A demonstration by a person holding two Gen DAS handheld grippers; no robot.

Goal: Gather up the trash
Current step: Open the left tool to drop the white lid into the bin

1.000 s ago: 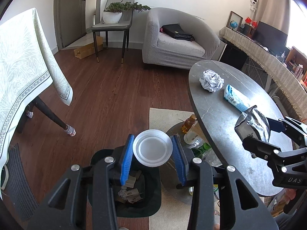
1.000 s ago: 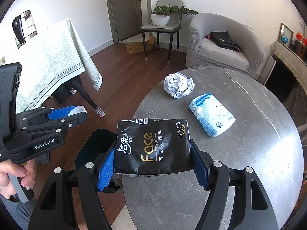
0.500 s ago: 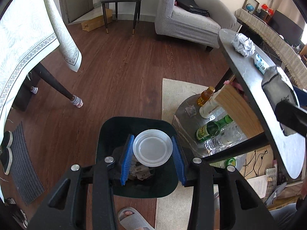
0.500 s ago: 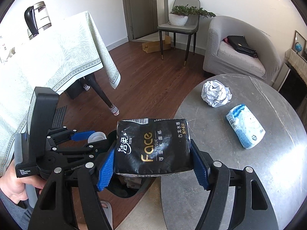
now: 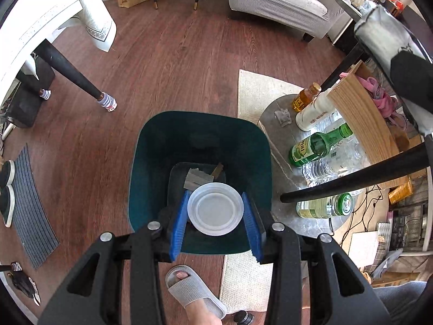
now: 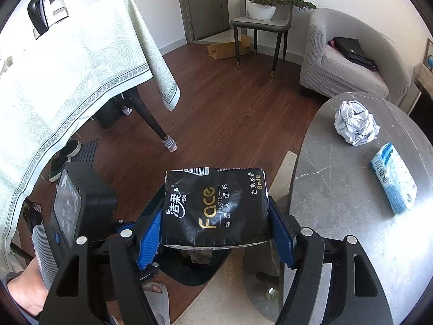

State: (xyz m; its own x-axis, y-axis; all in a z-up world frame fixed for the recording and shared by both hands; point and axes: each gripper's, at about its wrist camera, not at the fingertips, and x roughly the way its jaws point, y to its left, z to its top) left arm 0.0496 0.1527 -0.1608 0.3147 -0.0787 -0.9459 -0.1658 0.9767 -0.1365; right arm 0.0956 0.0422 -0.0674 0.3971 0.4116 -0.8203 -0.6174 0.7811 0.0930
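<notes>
Couldn't really make out what was at the bottom of the bin [image 5: 200,135], just some grey and brown scraps half covered by the lid. From the right wrist view the bin was mostly hidden behind the tissue pack [image 6: 215,208], only a dark edge poking out below it.

The left gripper [image 5: 215,211] was clamped on a round white plastic lid [image 5: 215,210], blue pads against its rim on both sides, held right over the bin's opening, pointing steeply down. The right gripper [image 6: 215,230] was squeezing the black tissue pack between its pads, just off the edge of the surface [image 6: 338,216], above the floor near the bin.

Left on the grey marble-look surface: a crumpled paper ball [image 6: 356,126] and a light blue tissue packet [image 6: 393,180], apart from each other. Dark wood floor, beige rug [image 5: 257,89], bottles [image 5: 319,146] on a low round shelf under the surface, grey armchair [image 6: 349,62] by the wall. A foot in a grey slipper [image 5: 194,289] stood beside the bin.
</notes>
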